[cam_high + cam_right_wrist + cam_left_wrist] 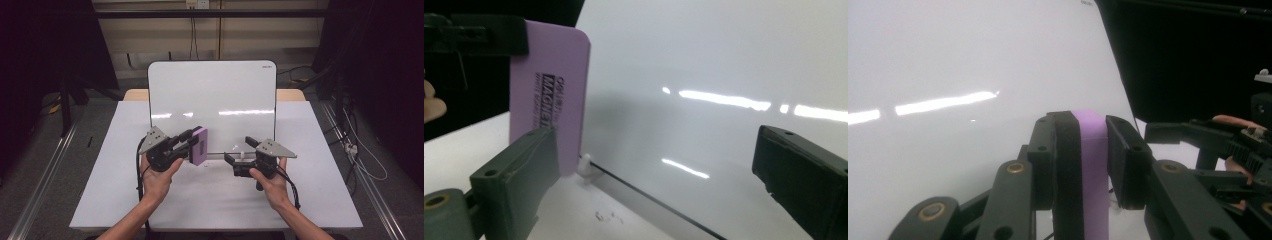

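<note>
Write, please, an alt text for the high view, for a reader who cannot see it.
Over a white table, the left gripper clamps a purple eraser beside a whiteboard. The right gripper stands open, holding nothing, at the board's lower edge.

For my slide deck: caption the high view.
Left gripper holds a purple magnetic eraser at the whiteboard; right gripper open.
</note>
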A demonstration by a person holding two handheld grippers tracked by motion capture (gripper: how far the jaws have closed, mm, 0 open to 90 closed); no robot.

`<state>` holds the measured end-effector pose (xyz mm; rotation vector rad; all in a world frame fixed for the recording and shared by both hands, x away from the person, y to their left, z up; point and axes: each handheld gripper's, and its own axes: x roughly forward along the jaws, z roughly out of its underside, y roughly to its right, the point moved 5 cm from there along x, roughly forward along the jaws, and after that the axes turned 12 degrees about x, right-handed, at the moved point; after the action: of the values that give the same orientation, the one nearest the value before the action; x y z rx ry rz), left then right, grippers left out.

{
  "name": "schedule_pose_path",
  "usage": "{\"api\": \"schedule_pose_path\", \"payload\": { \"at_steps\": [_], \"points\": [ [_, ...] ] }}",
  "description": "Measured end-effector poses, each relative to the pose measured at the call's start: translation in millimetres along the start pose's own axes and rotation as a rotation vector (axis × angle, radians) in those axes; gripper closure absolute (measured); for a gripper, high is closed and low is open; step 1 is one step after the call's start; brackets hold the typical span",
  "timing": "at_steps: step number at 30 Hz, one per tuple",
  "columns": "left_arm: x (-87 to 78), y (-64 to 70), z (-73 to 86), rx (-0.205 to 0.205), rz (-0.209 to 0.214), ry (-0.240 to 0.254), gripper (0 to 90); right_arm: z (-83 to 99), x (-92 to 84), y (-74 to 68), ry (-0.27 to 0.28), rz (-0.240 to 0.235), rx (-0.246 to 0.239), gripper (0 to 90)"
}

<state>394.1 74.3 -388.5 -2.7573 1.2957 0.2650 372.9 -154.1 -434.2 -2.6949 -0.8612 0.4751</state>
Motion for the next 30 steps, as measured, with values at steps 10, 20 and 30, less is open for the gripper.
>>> {"api": "schedule_pose_path", "payload": {
  "at_steps": [10, 20, 30],
  "points": [
    [-10.0, -4.7, -4.5, 0.1, -0.036, -0.059, 67.7, -0.5, -20.6, 22.8, -0.015, 0.083, -0.015, 3.6],
    [-18.4, -16.0, -9.7, 0.196, -0.086, -0.14, 67.9, 1.4, -44.0, 38.8, -0.023, 0.145, -0.014, 3.5],
    [-24.4, -28.0, -8.8, 0.291, -0.183, -0.231, 67.8, 12.1, -64.7, 56.7, -0.041, 0.207, -0.019, 3.2]
  ]
}}
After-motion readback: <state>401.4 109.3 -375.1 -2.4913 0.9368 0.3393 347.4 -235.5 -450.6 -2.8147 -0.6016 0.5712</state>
